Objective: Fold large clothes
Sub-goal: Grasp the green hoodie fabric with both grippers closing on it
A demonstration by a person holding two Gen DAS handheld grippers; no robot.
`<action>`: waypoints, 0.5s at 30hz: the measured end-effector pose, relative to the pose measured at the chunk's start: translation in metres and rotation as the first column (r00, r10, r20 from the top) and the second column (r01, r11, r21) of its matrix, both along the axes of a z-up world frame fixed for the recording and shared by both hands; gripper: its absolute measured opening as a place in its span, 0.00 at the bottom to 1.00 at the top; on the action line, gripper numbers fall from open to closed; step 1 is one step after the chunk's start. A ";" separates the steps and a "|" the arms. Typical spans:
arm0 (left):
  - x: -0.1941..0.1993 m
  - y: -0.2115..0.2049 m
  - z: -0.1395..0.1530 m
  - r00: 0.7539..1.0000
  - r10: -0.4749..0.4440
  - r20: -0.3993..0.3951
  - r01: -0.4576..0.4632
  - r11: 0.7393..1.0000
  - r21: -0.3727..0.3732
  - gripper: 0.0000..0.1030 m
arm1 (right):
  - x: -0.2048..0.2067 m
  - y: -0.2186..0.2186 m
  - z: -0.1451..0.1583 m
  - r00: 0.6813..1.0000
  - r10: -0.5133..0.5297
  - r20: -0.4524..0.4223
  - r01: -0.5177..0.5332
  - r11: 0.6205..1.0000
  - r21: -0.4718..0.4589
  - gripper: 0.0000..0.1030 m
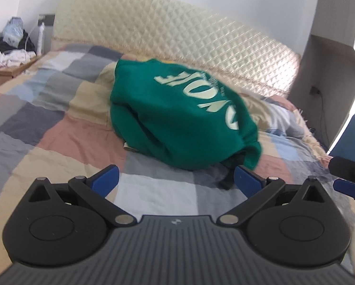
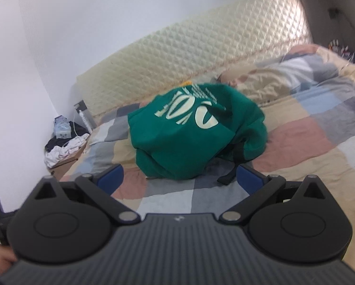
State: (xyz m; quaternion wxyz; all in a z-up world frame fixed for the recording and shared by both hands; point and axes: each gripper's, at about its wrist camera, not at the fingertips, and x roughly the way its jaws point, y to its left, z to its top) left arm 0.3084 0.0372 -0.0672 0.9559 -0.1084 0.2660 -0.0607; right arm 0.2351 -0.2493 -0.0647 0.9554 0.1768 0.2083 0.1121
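Observation:
A green sweatshirt with pale lettering lies bunched in a mound on the patchwork bedspread; it also shows in the right wrist view. A black strap or garment sticks out from under its near right edge and also shows in the right wrist view. My left gripper is open and empty, just short of the mound. My right gripper is open and empty, also just short of it. The right gripper's tip shows at the right edge of the left wrist view.
A quilted cream headboard runs behind the bed. A pillow under the bedspread lies at the back right. A wooden nightstand piled with clothes and a bottle stands at the left. A blue chair is at the right.

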 end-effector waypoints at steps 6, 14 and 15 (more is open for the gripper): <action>0.118 0.031 -0.074 0.999 0.017 -0.038 -0.019 0.998 -0.053 1.00 | 0.099 0.011 -0.044 0.998 0.048 -0.033 -0.048 0.999 0.001 0.93; 0.240 0.054 -0.155 0.997 0.015 -0.078 -0.026 0.989 -0.143 0.88 | 0.206 0.003 -0.107 0.992 -0.021 -0.121 0.032 0.996 0.087 0.76; 0.253 0.056 -0.162 0.996 0.022 -0.088 -0.036 0.987 -0.154 0.86 | 0.216 0.001 -0.111 0.993 -0.032 -0.117 0.043 0.994 0.095 0.74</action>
